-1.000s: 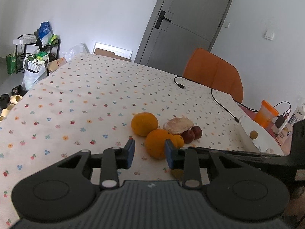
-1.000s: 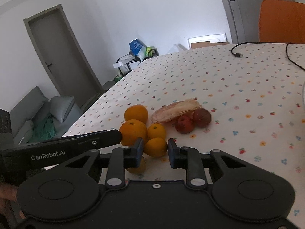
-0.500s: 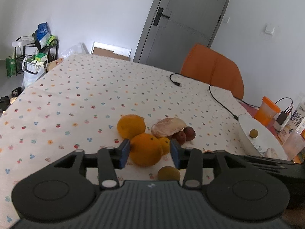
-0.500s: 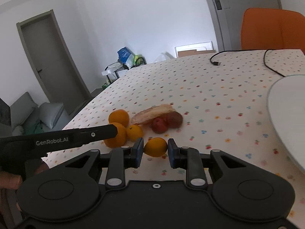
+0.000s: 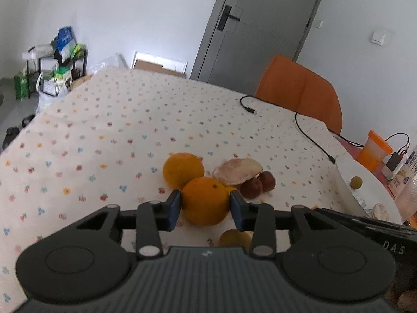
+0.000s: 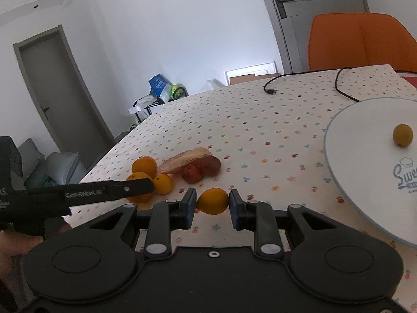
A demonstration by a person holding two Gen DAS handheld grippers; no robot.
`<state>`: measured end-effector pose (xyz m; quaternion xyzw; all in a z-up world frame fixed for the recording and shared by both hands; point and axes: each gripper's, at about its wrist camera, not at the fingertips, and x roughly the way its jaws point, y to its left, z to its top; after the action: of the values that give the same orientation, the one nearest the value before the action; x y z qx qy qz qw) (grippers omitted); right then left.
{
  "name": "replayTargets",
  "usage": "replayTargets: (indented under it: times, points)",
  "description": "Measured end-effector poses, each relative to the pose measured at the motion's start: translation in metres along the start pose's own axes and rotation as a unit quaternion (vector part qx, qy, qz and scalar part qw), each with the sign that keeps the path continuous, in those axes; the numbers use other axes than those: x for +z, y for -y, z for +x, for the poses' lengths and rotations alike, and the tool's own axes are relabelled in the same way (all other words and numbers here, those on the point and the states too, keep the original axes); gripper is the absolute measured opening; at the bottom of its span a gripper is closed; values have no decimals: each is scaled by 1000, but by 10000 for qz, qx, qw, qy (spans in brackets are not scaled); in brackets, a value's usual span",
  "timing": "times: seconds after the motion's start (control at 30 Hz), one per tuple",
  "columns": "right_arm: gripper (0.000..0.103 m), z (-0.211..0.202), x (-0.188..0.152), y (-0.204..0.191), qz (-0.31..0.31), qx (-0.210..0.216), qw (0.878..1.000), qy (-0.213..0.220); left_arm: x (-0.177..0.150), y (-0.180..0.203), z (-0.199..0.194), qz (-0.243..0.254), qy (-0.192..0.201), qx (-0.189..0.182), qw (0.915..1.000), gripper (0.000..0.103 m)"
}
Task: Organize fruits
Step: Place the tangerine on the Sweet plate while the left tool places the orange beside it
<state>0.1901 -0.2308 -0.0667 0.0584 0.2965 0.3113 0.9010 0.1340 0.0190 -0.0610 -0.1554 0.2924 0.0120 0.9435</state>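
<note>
Your left gripper (image 5: pixel 205 205) sits low centre in its frame, jaws spread wide around a big orange (image 5: pixel 204 200); both pads are right at its sides, but a firm grip can't be confirmed, and the fruit looks to rest on the tablecloth (image 5: pixel 109 135). A second orange (image 5: pixel 183 170) lies just up-left of it, touching. Right of those, a pale husk-like piece (image 5: pixel 237 167) leans over two dark red fruits (image 5: pixel 258 184). A small yellowish fruit (image 5: pixel 233 237) peeks out below the right finger. Your right gripper (image 6: pixel 212 205), centre of its frame, is closed on a small orange (image 6: pixel 213 200), pads pressed to both sides, held clear of the pile at mid-left. The white plate (image 6: pixel 365 172) fills the right edge, well apart from the pile, with one small green-yellow fruit (image 6: pixel 402 134) on it. A black cable (image 6: pixel 307 78) runs across the upper right.
</note>
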Motion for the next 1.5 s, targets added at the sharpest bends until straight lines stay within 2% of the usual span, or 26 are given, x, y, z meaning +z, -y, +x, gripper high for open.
replayTargets:
  times: [0.37,0.6,0.67,0.73,0.83,1.03,1.2,1.37,1.5]
  points:
    - [26,-21,4,20,118,-193,9993,290,13,25,-8,307,200,-105,9993,39]
    - [26,-43,6,45,253,-540,9968,527,18,50,-4,535,209,-364,9977,39]
    - [25,-49,5,51,323,-479,9966,588,18,58,-2,587,207,-429,9971,39]
    - [25,-55,4,54,287,-713,9949,646,18,66,0,637,189,-509,9965,39]
    - [25,-64,2,61,382,-703,9942,718,16,77,2,708,171,-607,9955,39]
    - [25,-76,-2,75,442,-946,9914,784,11,100,10,874,85,-828,9927,39]
    - [37,-86,-7,86,571,-1051,9891,859,8,118,15,1001,16,-1007,9899,39]
    - [40,-98,-10,90,564,-1184,9868,946,7,137,20,1143,-23,-1201,9862,39]
    - [47,-109,-14,94,588,-1269,9852,995,7,155,24,1282,-49,-1357,9824,39]
